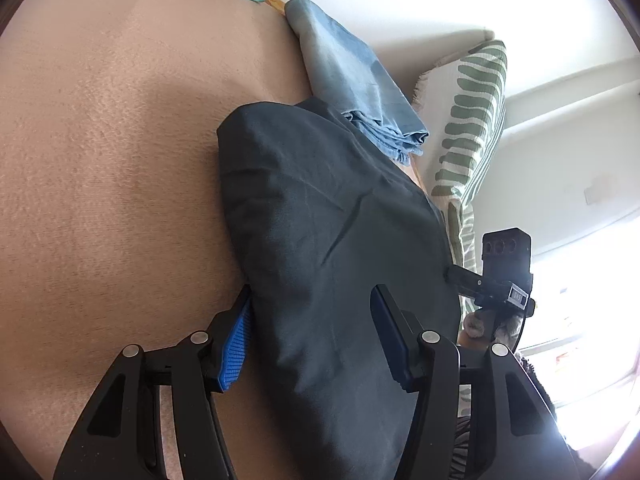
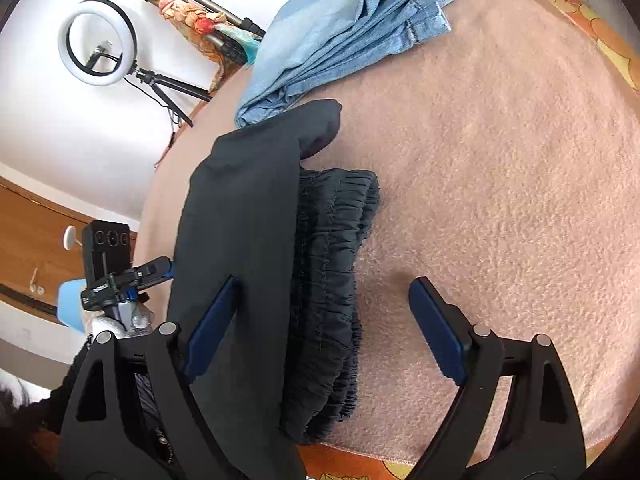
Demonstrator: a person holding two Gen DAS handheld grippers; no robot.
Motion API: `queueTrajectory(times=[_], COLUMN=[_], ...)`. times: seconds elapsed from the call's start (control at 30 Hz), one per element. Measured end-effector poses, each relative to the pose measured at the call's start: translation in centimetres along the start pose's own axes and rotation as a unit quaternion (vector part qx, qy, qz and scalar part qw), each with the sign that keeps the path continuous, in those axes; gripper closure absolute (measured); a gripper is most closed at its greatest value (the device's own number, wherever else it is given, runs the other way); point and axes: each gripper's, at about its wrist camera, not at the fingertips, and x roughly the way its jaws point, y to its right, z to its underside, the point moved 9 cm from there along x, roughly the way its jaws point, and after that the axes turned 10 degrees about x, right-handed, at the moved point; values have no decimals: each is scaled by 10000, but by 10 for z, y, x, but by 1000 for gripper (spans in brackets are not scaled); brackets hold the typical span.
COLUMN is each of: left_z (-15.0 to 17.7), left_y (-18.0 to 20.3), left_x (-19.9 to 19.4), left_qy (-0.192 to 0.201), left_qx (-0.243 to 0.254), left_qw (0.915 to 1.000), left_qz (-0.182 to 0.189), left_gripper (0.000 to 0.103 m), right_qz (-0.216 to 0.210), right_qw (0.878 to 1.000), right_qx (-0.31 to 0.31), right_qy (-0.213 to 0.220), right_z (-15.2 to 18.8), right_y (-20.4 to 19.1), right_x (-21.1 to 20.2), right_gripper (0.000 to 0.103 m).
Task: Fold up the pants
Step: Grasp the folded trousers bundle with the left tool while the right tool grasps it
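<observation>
Jaws: left gripper (image 1: 312, 296) spread wide astride the dark pants (image 1: 328, 240), gripping nothing; right gripper (image 2: 324, 286) likewise wide, over the gathered waistband (image 2: 336, 264). Pants lie folded on the pink blanket (image 2: 500, 180), their near end cut off. Folded jeans (image 2: 340, 36) just beyond, touching.

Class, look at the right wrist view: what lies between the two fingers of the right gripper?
In the right wrist view, the gathered waistband of the dark pants and bare pink blanket lie between the open right gripper fingers.
</observation>
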Motion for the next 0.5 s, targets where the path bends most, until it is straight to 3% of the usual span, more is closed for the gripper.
queueTrajectory(times=[0.17, 0.33, 0.4, 0.5], left_z=[-1, -4, -4, -6], left_y=[2, 4, 5, 5], left_x=[4, 7, 8, 7], left_qy=[6, 58, 79, 183], left_qx=[-106, -85, -1, 75], left_qw=[9999, 9999, 9998, 9995], left_qz=[16, -98, -189, -263], left_gripper=[46, 50, 71, 89], right_qz=[-590, -543, -450, -265], right_qw=[9981, 9983, 9988, 9994], right_qx=[-39, -90, -111, -243], right_qy=[-151, -198, -127, 9], right_z=[-1, 0, 2, 5], right_y=[-17, -25, -24, -29], right_x=[15, 29, 27, 20], right_gripper=[14, 47, 52, 59])
